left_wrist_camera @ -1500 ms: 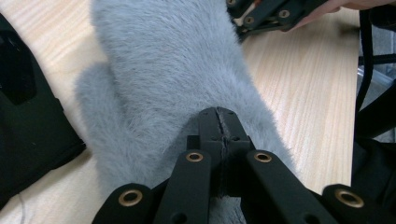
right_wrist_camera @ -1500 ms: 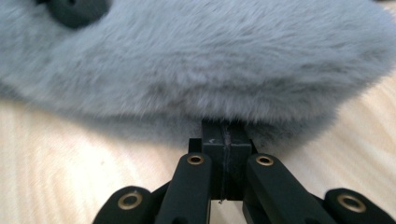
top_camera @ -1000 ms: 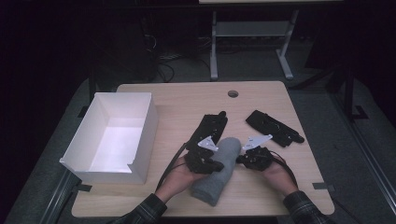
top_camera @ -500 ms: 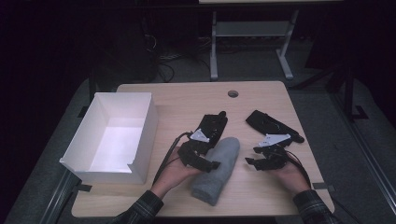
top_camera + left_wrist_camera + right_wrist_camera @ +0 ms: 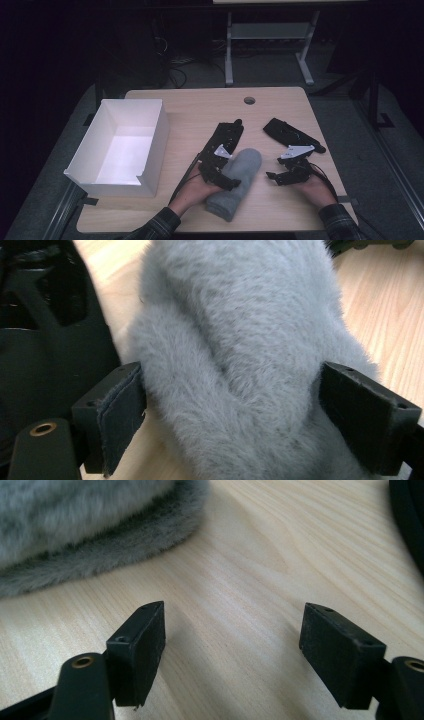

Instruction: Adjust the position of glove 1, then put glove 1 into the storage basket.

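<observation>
Sock (image 5: 235,182): grey, fuzzy, on table (image 5: 200,107).
Left gripper (image 5: 232,405): just opened, straddling sock, barely touching.
Right gripper (image 5: 232,652): just opened, empty, beside sock.

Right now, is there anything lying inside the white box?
No, the white box on the table's left side shows a bare white floor in the high view.

A white open-topped box (image 5: 120,150) sits at the left of the light wooden tabletop (image 5: 200,107). Two black flat items lie farther back, one mid-table (image 5: 226,136), one toward the right (image 5: 287,132). A round hole (image 5: 249,100) marks the far edge.
</observation>
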